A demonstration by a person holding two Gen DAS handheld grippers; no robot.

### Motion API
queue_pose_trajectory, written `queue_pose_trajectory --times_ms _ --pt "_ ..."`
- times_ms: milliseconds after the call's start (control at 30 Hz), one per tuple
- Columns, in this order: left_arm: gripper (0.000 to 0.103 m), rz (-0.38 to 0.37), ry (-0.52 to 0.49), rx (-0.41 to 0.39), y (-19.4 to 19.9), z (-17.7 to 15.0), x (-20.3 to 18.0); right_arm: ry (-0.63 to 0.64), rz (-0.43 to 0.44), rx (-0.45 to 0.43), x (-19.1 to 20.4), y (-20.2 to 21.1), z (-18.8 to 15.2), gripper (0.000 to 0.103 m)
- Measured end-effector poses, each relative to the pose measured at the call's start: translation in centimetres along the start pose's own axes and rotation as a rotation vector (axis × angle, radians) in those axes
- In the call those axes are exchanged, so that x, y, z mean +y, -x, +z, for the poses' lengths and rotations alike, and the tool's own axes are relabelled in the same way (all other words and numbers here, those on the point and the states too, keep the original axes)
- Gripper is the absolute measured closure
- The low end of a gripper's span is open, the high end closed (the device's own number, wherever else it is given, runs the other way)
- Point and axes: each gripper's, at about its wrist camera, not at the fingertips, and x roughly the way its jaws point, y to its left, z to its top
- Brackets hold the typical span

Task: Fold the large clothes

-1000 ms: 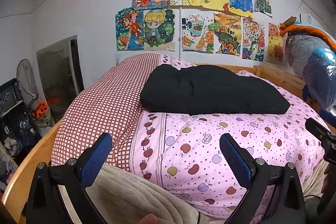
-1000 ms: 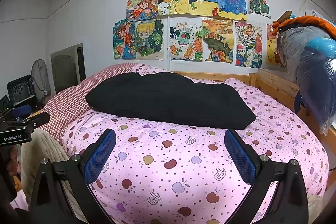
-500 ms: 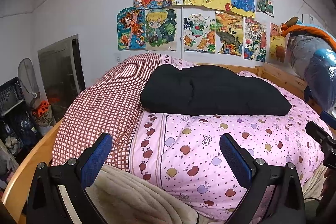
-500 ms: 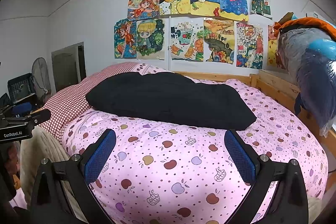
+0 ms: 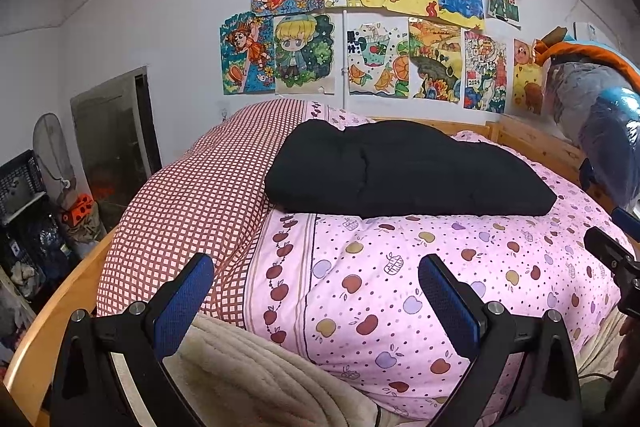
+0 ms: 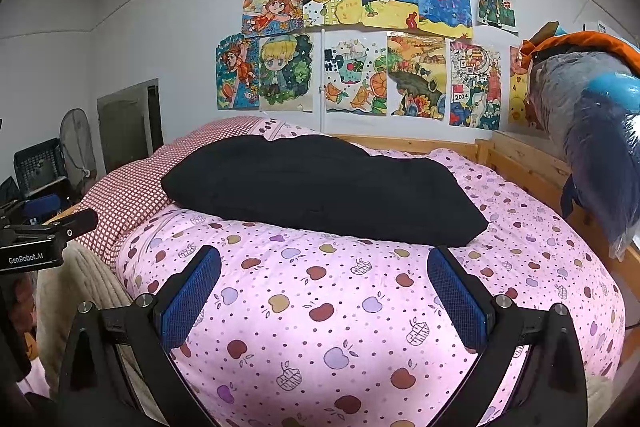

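On far half of bed [image 5: 48,311], we see black garment [image 5: 400,175] folded into thick, soft, oblong slab, long axis left to right, resting on puffy pink apple-print quilt [image 5: 400,287]. Left gripper [image 5: 316,291] and right gripper [image 6: 324,287] near us: blue-padded fingers spread wide, holding nothing.

Matt black cloth garment [image 5: 404,171]; printed cotton quilt [image 5: 400,275]; wooden bed frame [image 6: 520,155]
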Motion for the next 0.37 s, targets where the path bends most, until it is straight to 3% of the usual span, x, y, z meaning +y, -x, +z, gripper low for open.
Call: queue_pose_trajectory --times_ms 367 --pt "0.000 0.007 0.002 0.004 -0.31 -0.08 0.11 0.000 0.001 0.003 -0.25 -0.08 -0.11 0.002"
